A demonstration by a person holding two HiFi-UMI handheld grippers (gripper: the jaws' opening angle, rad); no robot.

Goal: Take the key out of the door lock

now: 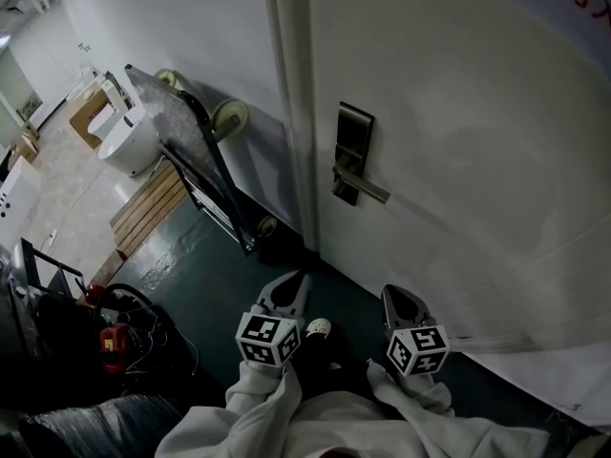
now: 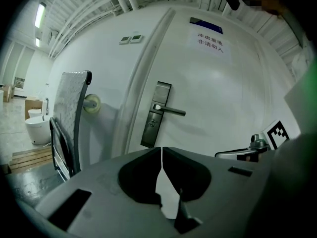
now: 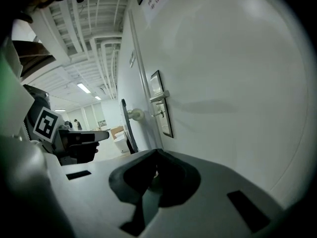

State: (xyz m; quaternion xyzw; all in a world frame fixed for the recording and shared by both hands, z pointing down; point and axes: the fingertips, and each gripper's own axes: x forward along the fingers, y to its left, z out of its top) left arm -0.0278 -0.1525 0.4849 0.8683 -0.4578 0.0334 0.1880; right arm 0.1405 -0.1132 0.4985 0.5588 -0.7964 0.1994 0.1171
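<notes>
Head view: the left gripper and right gripper, fingers of both closed on nothing, are held low before the white door, well apart from the dark metal lock plate at 12 o'clock. The small metal key sits in that plate, below the grey lever handle. It appears to stand square out of the door face, bow toward the room. Advised: open one pair of fingers, pinch the bow's flats, draw straight back along the shaft without levering
</notes>
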